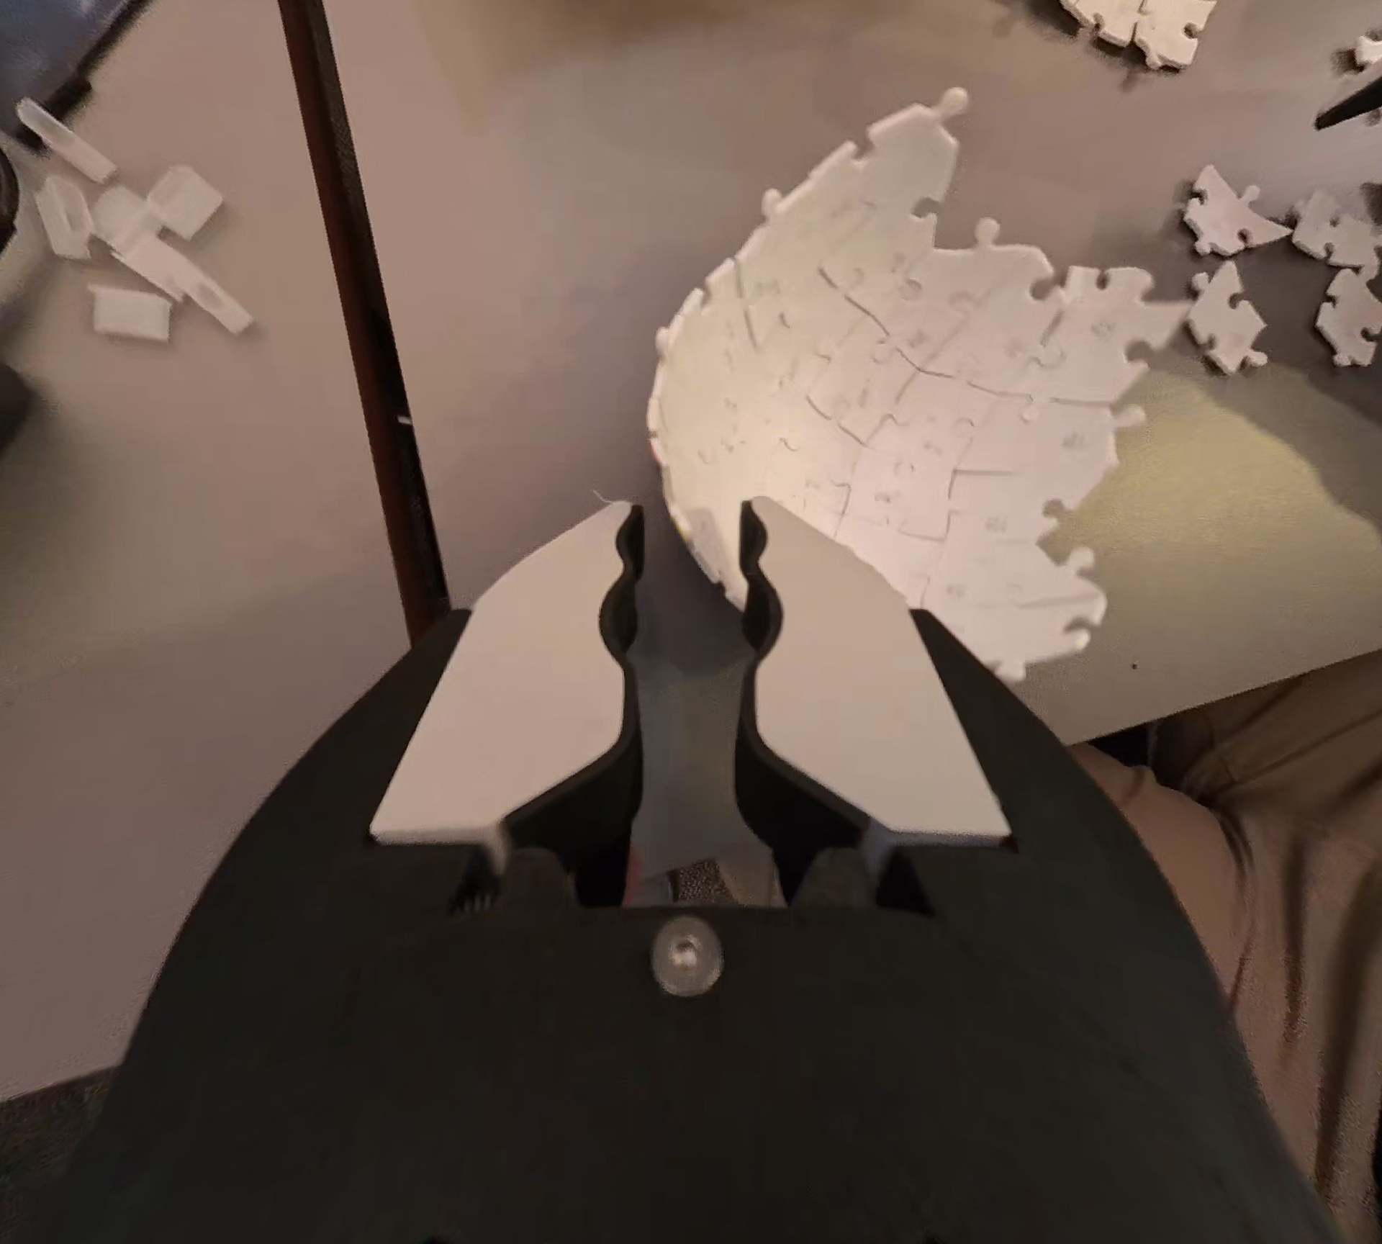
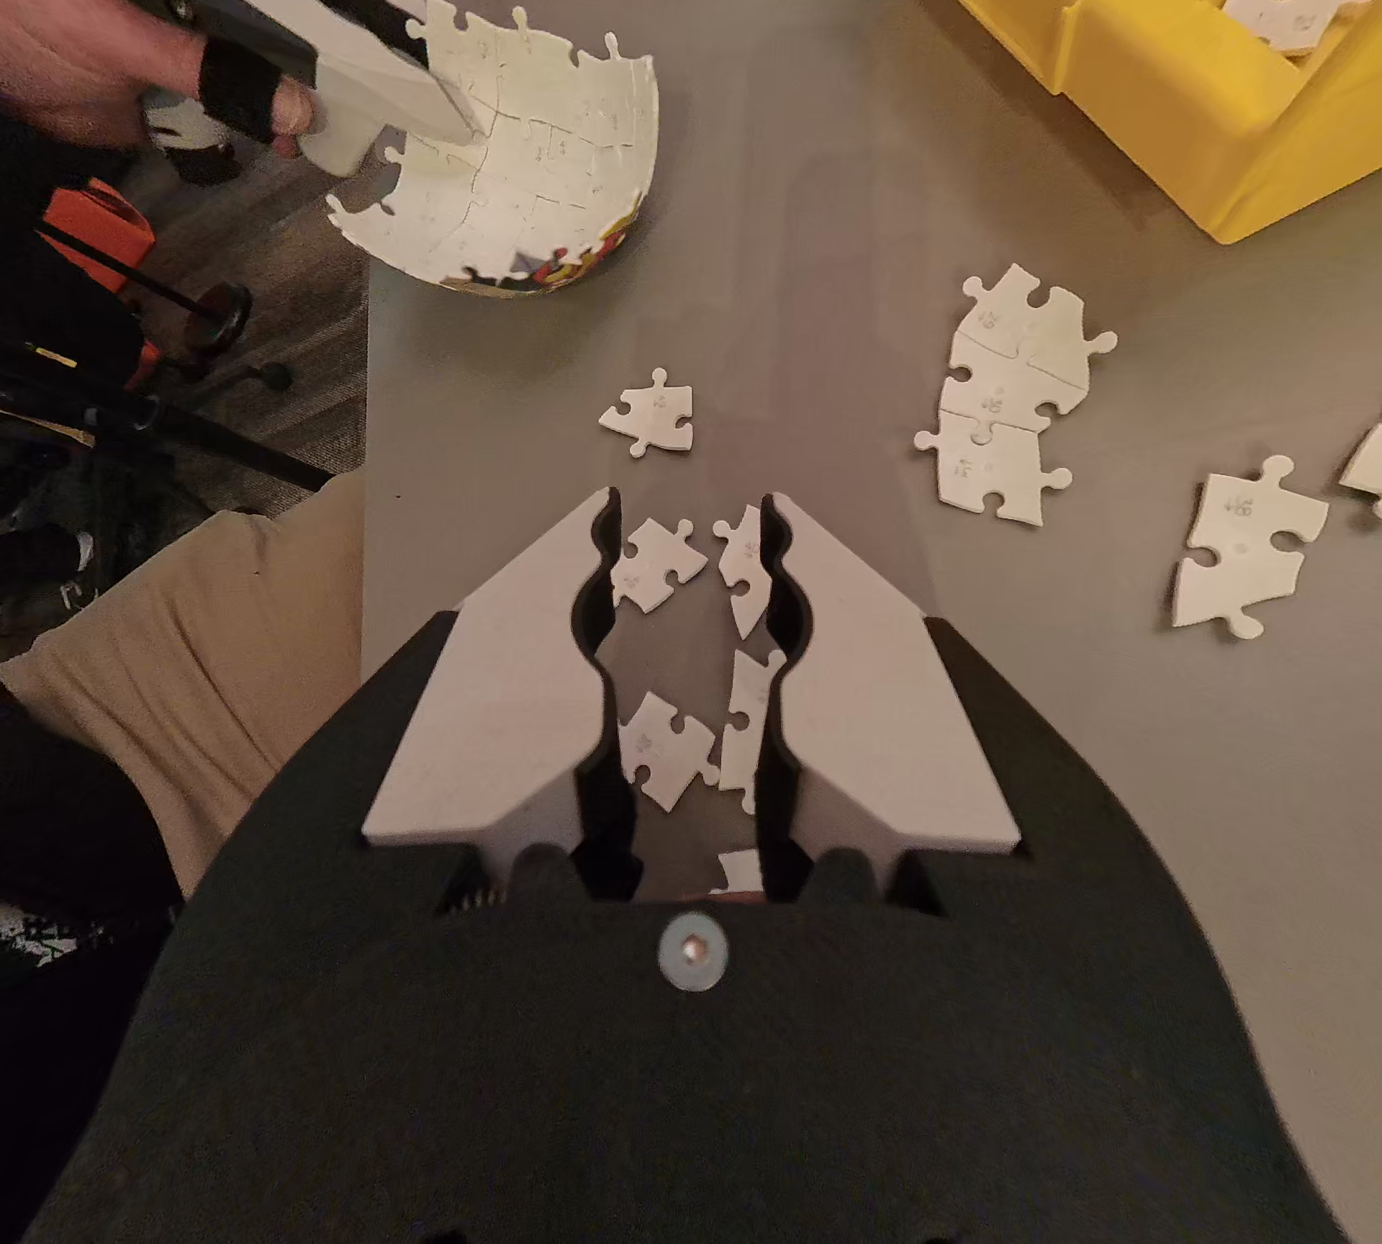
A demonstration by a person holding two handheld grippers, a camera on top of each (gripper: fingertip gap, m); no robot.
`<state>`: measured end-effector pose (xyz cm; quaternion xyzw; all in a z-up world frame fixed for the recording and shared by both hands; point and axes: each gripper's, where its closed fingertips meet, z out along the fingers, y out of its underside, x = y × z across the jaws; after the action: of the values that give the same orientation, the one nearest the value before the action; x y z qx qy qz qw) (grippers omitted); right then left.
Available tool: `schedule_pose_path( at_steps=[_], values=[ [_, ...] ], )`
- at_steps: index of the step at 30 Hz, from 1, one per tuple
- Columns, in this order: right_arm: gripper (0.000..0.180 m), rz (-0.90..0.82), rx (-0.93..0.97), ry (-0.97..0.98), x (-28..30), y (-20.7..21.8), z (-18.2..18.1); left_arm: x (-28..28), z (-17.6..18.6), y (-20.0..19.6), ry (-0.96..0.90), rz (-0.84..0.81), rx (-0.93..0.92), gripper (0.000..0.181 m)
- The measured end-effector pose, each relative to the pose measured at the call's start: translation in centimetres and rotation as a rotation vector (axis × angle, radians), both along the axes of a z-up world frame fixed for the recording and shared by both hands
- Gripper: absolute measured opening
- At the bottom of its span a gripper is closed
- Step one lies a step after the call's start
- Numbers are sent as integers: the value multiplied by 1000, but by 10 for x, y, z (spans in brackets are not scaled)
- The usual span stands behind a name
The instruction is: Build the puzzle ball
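Observation:
The partly built puzzle ball [image 1: 897, 400] is a white bowl-shaped shell lying open side up near the table's edge. It also shows in the right wrist view [image 2: 538, 161], with a coloured outer side low down. My left gripper [image 1: 692, 520] is at its near rim, slightly open, one finger inside the shell and the other outside. It also shows in the right wrist view [image 2: 441, 79], held by a hand. My right gripper [image 2: 692, 505] is open and empty, hovering over several loose white pieces [image 2: 658, 565].
A yellow bin [image 2: 1122, 86] with more pieces stands at the far right. A joined strip of three pieces [image 2: 1009, 400] and single pieces [image 2: 647, 415] lie on the grey table [image 2: 822, 198]. Clear plastic bits [image 1: 134, 236] lie on the neighbouring table. A tan trouser leg [image 2: 187, 647] is at the table's edge.

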<state>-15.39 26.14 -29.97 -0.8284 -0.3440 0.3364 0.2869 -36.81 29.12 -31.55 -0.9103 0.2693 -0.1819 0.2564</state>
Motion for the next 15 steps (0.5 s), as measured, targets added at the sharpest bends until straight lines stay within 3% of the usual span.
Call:
schedule_pose_path(
  at_steps=[4, 8, 11, 15],
  values=[
    [35, -1, 4, 4, 0, 0, 2, -2, 5, -17, -2, -19, 7, 40],
    [35, -3, 7, 5, 1, 1, 3, -10, 34, -10, -21, -53, 79, 50],
    [36, -3, 7, 4, 1, 1, 3, -9, 50, 1, -20, -100, 108, 52],
    [36, 1, 6, -2, 0, 0, 2, -1, 41, 17, 40, -171, 94, 51]
  ],
)
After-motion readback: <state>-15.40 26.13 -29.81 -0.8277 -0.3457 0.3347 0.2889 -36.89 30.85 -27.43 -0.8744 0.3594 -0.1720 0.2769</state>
